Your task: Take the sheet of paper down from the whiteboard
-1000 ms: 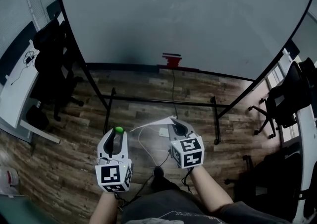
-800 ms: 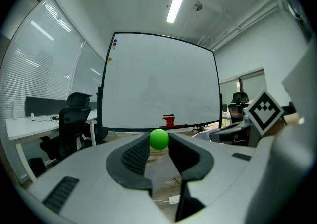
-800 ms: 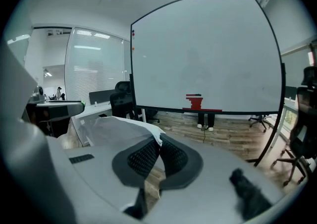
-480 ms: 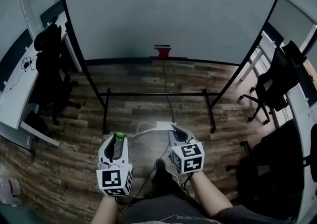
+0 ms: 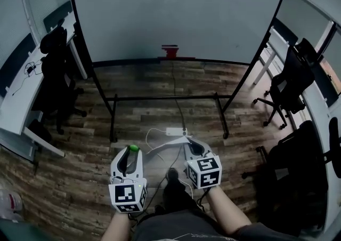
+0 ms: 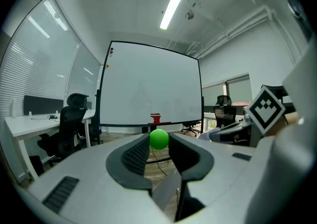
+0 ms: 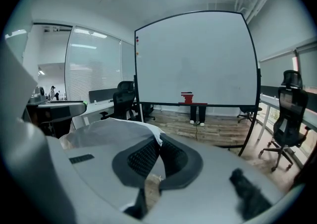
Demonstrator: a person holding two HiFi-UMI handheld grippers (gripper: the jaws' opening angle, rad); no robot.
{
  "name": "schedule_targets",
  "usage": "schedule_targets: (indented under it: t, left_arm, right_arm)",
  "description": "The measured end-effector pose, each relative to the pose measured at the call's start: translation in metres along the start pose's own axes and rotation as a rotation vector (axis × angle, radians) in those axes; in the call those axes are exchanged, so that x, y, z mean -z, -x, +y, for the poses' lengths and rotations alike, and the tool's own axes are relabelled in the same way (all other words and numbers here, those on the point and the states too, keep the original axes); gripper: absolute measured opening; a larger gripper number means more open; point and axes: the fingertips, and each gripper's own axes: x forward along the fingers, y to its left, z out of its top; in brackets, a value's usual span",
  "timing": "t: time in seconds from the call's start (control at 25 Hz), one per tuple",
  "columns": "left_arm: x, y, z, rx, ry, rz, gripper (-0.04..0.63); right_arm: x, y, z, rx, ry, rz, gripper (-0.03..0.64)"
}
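Observation:
The whiteboard (image 5: 176, 10) stands bare ahead of me, also in the left gripper view (image 6: 151, 86) and the right gripper view (image 7: 198, 59). My right gripper (image 5: 187, 142) is shut on the white sheet of paper (image 5: 166, 144), which hangs off to its left, nearly edge-on. In its own view the paper (image 7: 106, 131) drapes over the left finger and is pinched between the pads of the right gripper (image 7: 158, 144). My left gripper (image 5: 132, 150) is shut on a small green ball (image 5: 134, 148), gripped at the fingertips of the left gripper (image 6: 159, 142) as a green ball (image 6: 159, 139).
A red eraser (image 5: 170, 50) rests on the board's tray. The board's stand (image 5: 165, 97) crosses the wooden floor, with a white power strip (image 5: 175, 131) and cables near my feet. Black office chairs (image 5: 56, 74) (image 5: 290, 82) and desks (image 5: 21, 101) flank both sides.
Both grippers have drawn back from the whiteboard, which now looks farther off and more centred. The paper stays in the right gripper and the green ball in the left.

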Motion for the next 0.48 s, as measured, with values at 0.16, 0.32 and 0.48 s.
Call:
schedule_targets:
  t: [0.16,0.32,0.48]
  left_arm:
    - [0.003,0.015,-0.003,-0.004,0.000,0.001,0.126]
    - [0.007,0.027,-0.006,0.005,-0.004,0.004,0.126]
    - [0.005,0.034,-0.008,0.010,-0.010,-0.003,0.126]
  right_arm:
    - [0.006,0.012,0.005,0.005,0.005,-0.007,0.021]
    - [0.010,0.022,0.014,0.002,0.015,-0.010,0.021]
    - [0.011,0.028,0.018,0.000,0.024,-0.008,0.021]
